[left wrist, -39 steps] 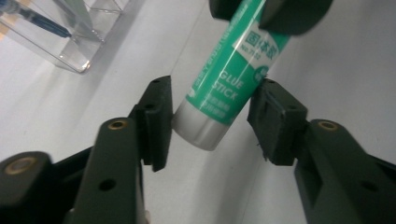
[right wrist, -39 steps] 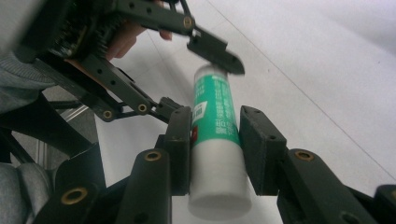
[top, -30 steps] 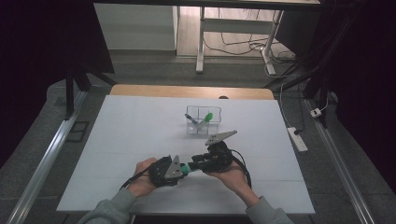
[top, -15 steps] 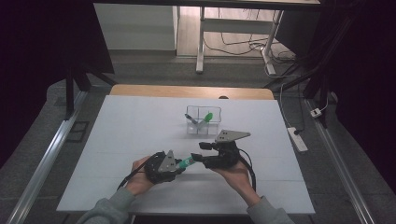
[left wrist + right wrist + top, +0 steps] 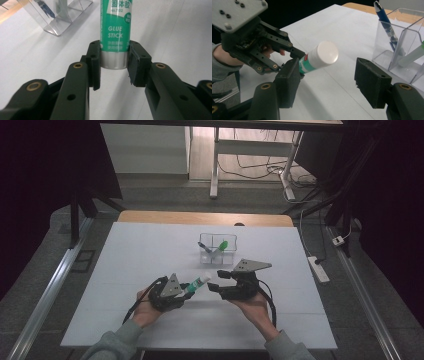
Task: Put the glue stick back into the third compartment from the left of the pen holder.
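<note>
The left gripper (image 5: 188,287) clamps the silver base end of a green glue stick (image 5: 198,283), its pads pressed on both sides of the tube in the left gripper view (image 5: 115,56). The stick juts out toward the right gripper (image 5: 215,281), its white cap (image 5: 325,53) pointing up at that gripper's camera.

A second ago the two grippers sat close together over the stick, and the right one seemed to have its jaws on the cap end, though the earlier picture is too small to be sure. Now the right gripper's jaws have just been opening: they stand wide apart, the cap lies between them and neither pad presses on it.

Both hands remain at the near edge of the white table (image 5: 140,255). Beyond them stands a clear acrylic organizer (image 5: 217,249), holding a blue pen (image 5: 385,21) in one compartment and a green-ended thing in the next.
</note>
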{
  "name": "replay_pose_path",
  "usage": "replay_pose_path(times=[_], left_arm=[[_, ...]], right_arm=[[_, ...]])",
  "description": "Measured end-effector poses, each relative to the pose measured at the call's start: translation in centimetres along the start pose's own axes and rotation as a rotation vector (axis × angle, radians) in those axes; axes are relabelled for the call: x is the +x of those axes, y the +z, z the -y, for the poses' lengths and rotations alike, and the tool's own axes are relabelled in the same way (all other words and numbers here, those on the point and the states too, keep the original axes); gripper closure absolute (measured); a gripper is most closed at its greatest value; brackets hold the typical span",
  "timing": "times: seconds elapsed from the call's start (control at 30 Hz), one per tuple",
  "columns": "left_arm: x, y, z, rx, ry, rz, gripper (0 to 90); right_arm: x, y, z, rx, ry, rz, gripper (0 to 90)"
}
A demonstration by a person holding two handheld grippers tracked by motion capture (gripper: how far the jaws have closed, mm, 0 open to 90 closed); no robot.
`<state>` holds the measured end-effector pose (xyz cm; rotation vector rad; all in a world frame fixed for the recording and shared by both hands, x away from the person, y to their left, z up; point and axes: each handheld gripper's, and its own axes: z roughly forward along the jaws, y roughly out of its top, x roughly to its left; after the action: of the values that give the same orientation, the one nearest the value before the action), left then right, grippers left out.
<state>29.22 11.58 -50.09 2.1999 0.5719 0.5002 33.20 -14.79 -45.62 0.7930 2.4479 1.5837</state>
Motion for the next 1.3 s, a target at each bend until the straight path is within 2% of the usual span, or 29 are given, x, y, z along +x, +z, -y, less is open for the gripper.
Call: replay_pose_path(times=[0.23, 0.37, 0.57, 0.67, 0.7, 0.9, 1.0, 1.1, 1.3], left_arm=[[-0.6, 0.0, -0.4, -0.035, 0.001, 0.02, 65.2], [-1.0, 0.3, -0.5, -0.028, 0.013, 0.04, 65.2], [-1.4, 0.8, -0.6, -0.01, 0.028, 0.056, 65.0], [-1.4, 0.8, -0.7, -0.012, 0.028, 0.061, 64.8], [-1.4, 0.8, -0.7, -0.011, 0.025, 0.062, 64.7], [-1.1, 0.7, -0.5, -0.03, -0.02, 0.049, 60.5], [-0.6, 0.4, -0.2, -0.035, -0.062, 0.046, 52.2], [-0.1, -0.1, 0.0, -0.049, -0.096, 0.048, 49.0], [0.5, -1.4, 1.0, -0.034, -0.124, 0.036, 43.0]], right_arm=[[0.1, 0.7, 0.4, 0.003, 0.02, -0.017, 36.6], [0.4, 1.0, 0.4, 0.0, 0.018, -0.02, 37.8], [0.6, 0.8, 0.4, -0.029, 0.006, -0.038, 56.2], [0.3, 0.5, 0.4, -0.065, 0.05, -0.088, 61.4], [0.3, 0.4, 0.4, -0.072, 0.063, -0.106, 62.0], [0.8, 0.3, 0.2, -0.074, 0.035, -0.108, 64.7], [0.8, -0.2, 0.0, -0.076, 0.002, -0.066, 64.8], [0.4, -0.8, -0.1, -0.092, 0.009, -0.045, 64.8], [-0.3, -2.0, -0.4, -0.112, 0.007, 0.011, 64.8]])
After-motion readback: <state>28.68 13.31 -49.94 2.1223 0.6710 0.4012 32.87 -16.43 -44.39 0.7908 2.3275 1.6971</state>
